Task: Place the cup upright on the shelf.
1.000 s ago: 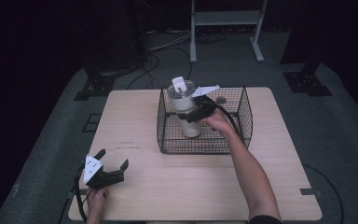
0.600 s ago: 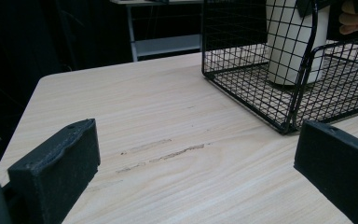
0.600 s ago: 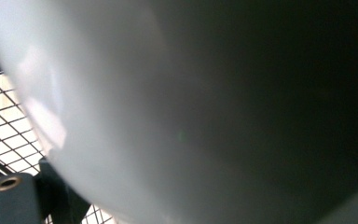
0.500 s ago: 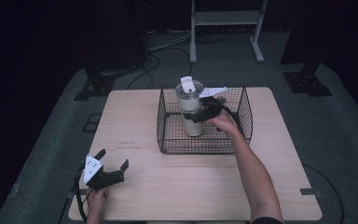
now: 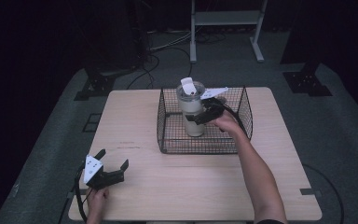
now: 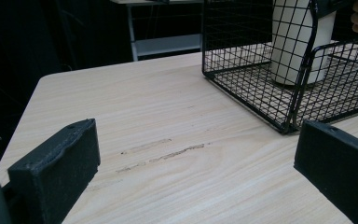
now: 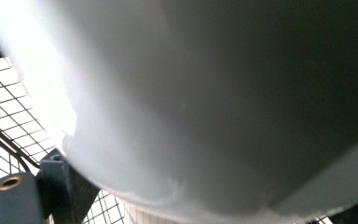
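The right gripper (image 5: 200, 115) has its two black jaws closed around one tall cup (image 5: 191, 112). In the right gripper view the cup's smooth, pale, round side (image 7: 205, 102) is pressed up very close. The cup is cream-colored with a lid on top, and it stands upright inside the basket (image 5: 168, 123), near the back left part. A flat white piece sticks out from the top of this gripper. The person's right hand (image 5: 226, 122) holds the gripper, and the bare arm reaches in over the basket's front edge.

The left gripper (image 5: 114, 168) has its two jaws spread wide apart with nothing between them. In the left gripper view the jaws are blocky, black and a bit rough like foam. This gripper sits low at the front left corner of the table (image 5: 135, 116), held by the left hand (image 5: 95, 198).

There is one basket. It is made of thin black wire in little squares (image 6: 261, 88), shaped like a box with an open top. There is one table, made of light wood with wavy lines in it (image 6: 158, 121). The floor (image 5: 335, 126) around it is grey.
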The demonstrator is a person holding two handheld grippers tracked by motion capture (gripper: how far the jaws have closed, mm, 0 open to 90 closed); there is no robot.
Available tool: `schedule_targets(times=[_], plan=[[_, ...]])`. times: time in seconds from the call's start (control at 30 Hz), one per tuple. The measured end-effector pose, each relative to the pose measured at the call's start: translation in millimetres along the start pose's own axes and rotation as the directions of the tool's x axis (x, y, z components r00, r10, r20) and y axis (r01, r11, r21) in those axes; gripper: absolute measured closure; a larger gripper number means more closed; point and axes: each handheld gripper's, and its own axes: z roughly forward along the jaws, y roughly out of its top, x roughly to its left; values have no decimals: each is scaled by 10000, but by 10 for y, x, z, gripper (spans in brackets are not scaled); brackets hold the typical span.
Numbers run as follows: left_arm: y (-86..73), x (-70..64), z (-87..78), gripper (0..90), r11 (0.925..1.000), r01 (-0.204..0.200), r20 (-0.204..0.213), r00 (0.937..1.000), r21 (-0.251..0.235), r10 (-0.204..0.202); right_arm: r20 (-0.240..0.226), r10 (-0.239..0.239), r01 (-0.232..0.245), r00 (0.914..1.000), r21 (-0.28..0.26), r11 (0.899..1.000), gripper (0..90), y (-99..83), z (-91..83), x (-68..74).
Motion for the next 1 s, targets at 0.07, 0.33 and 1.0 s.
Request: schedule_targets(times=[0.07,0.33,1.0], plan=[[0,2,-1,0,10000,18,-9,10000,1,-18,-15,-8,8,10000,-9,10000,93,-9,-8,1],[0,-1,-1,0,10000,7,-10,10000,13,-7,-32,-8,8,10000,27,10000,92,-31,-40,3],[-1,3,5,0,10000,29,-23,10000,-28,-29,93,-232,227,9997,525,9984,93,-59,-202,18]])
